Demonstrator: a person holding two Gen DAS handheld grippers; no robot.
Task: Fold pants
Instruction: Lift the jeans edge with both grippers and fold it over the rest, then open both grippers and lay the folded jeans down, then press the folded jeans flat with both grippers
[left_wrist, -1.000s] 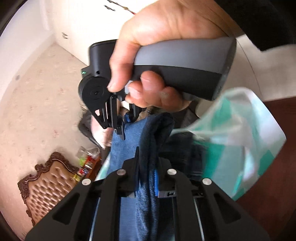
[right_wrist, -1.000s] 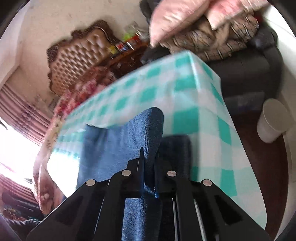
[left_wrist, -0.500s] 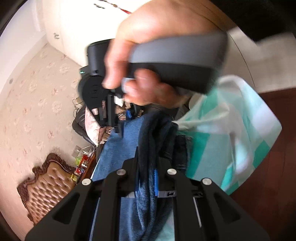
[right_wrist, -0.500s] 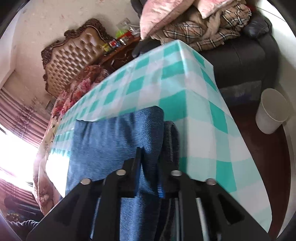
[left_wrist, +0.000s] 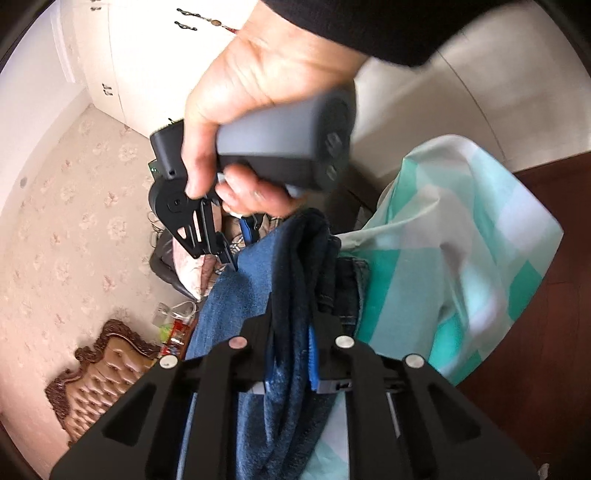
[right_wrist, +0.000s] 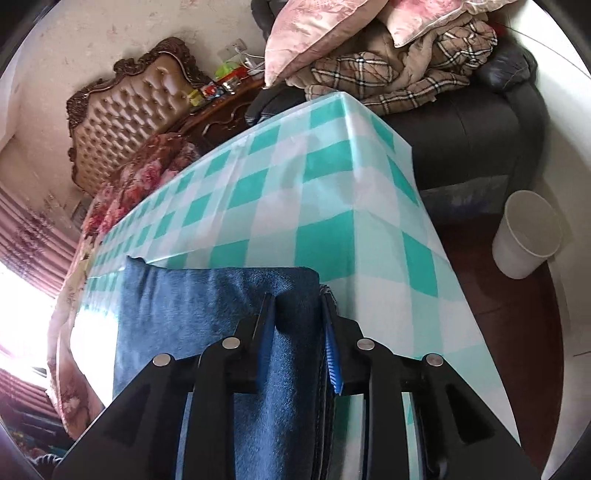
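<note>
Blue denim pants (right_wrist: 207, 306) lie folded at the near end of a table under a teal-and-white checked cloth (right_wrist: 314, 166). My right gripper (right_wrist: 297, 306) points down at their right edge. Its jaws are opening, and the fold between them looks slack. In the left wrist view the pants (left_wrist: 236, 295) run away from me. My left gripper (left_wrist: 295, 321) pinches a thick dark bunch of denim, with its jaws easing slightly. A hand (left_wrist: 266, 74) holds the right gripper (left_wrist: 232, 243) at the far corner of the denim.
A white waste bin (right_wrist: 528, 240) stands on the dark wood floor to the right of the table. Behind it, a dark sofa (right_wrist: 480, 122) carries pink pillows and a plaid blanket. A tufted brown headboard (right_wrist: 122, 110) and a floral bedspread lie to the left.
The right jaws have parted from a tight pinch, and the denim fold between them has spread wider and flatter. The left gripper still grips its bunch of denim.
</note>
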